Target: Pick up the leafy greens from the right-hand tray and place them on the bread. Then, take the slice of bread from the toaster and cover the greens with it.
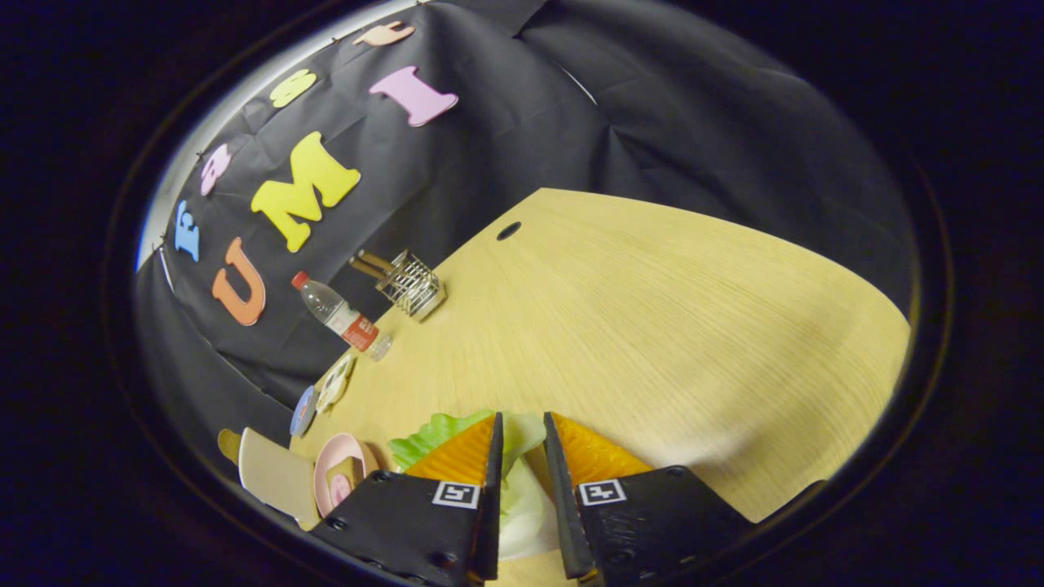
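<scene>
My gripper [522, 432] is lifted above the wooden table [652, 326] and tilted, so the whole scene leans. Its two fingers are shut on the leafy greens [515, 481], a pale green and white lettuce leaf pinched between them. A frilly green edge of the leaf sticks out just past the left finger. A pink plate [333, 465] with a small piece of bread-like food on it lies on the table to the left of the fingers. A beige board-like thing [273, 473] sits just beyond that plate, partly cut off.
A clear water bottle [338, 314] with a red cap and label stands near the table's far edge. Beside it is a wire rack [412, 283] holding wooden-handled utensils. Small round dishes [322, 395] line the left edge. A dark hole [508, 231] marks the tabletop's far corner.
</scene>
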`<state>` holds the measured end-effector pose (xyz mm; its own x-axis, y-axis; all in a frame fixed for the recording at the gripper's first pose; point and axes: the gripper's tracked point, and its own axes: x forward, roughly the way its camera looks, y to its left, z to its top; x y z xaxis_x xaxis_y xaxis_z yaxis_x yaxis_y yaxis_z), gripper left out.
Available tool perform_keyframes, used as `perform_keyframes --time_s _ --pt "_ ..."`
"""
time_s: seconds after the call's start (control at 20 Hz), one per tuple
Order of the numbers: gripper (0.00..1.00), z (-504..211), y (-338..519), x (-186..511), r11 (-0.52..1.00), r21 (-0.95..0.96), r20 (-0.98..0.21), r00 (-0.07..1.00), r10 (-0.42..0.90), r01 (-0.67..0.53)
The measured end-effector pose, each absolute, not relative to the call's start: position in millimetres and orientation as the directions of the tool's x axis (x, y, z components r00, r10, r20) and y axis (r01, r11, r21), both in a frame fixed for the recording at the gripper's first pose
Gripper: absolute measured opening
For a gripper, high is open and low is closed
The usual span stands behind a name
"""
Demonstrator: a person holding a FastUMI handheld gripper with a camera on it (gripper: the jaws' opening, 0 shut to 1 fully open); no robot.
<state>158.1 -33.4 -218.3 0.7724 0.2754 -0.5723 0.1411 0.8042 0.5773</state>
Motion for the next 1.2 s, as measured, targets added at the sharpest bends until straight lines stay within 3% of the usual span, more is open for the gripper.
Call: perform_keyframes --time_s 0.25,0.6,1.2 --pt "0.03 -209 -40 158 0.847 0.521 -0.565 0.787 0.249 0.106" --pt "0.0 -160 -20 146 0.782 0.621 -0.471 0.822 0.32 0.052" --pt "0.0 -49 83 108 0.754 0.636 -0.297 0.85 0.436 -0.164"
